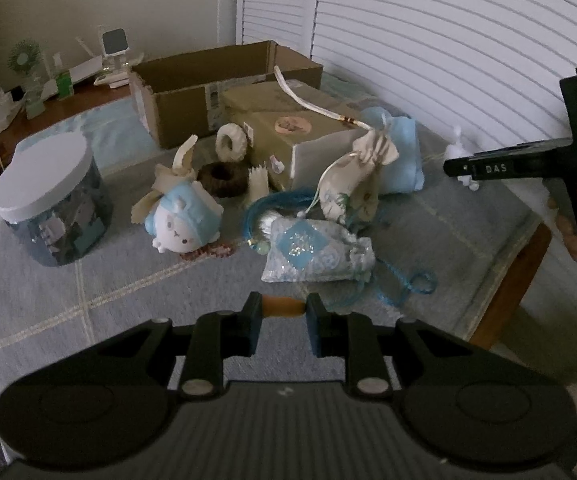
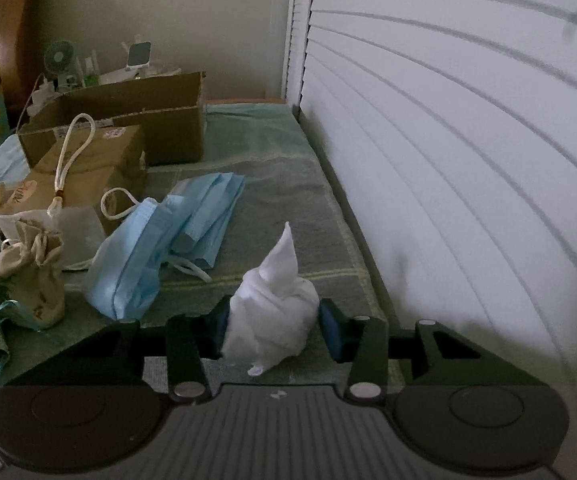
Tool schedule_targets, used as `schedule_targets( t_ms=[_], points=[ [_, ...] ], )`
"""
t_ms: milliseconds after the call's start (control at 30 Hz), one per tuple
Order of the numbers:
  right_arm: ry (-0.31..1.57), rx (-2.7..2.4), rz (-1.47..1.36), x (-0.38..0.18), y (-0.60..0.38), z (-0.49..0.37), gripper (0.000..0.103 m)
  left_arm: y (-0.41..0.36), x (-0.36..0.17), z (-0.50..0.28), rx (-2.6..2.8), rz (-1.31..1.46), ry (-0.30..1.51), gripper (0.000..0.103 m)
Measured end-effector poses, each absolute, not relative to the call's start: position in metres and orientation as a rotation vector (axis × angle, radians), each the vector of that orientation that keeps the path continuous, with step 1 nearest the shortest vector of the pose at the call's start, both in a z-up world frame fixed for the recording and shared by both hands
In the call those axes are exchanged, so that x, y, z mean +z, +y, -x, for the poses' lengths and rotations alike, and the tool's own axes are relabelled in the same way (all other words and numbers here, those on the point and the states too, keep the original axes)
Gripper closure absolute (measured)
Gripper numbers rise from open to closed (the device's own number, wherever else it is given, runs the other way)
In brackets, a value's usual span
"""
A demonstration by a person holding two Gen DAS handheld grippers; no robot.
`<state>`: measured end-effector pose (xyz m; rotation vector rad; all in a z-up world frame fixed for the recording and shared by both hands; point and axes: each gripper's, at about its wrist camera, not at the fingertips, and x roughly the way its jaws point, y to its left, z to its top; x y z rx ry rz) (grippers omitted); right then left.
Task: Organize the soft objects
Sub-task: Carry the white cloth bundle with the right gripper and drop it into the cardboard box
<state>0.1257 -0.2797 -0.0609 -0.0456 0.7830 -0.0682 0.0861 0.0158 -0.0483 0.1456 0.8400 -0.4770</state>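
Centrally, white knotted cloth bundle [image 2: 270,312] sat on grey-blue checked table cover [image 2: 288,184], between pads of right tool [image 2: 274,330]; left pad touched cloth, right pad just clear, so not pinching. Crumpled light-blue face masks [image 2: 160,240] lay just left. Left tool [image 1: 282,322] pressed together, holding nothing, near glittery blue drawstring pouch [image 1: 316,256].

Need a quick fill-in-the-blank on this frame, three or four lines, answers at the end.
1. The white cloth bundle sits between the fingers of the ____ gripper.
2. The lid of the round jar is ____ in colour.
3. The plush toy lies between the jar and the sparkly ____ pouch.
4. The cardboard box at the back stands ____.

Answers: right; white; blue; open
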Motion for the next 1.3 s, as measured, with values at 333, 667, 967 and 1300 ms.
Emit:
schedule_targets(
  t_ms=[333,667,967,1300],
  points=[
    [0.725,0.054,0.051,-0.018,-0.260,-0.113,0.054,0.017,-0.022,-0.098,-0.501,-0.153,0.827,0.081],
    [0.640,0.160,0.097,0.019,-0.227,-0.129,0.054,0.011,0.023,-0.169,-0.502,-0.156,0.721,0.081],
    [0.650,0.191,0.116,0.021,-0.213,-0.147,0.054,0.002,0.037,-0.268,-0.473,-0.132,0.681,0.081],
    [0.651,0.190,0.113,0.022,-0.213,-0.159,0.054,0.001,0.025,-0.302,-0.389,-0.145,0.666,0.029]
  ],
)
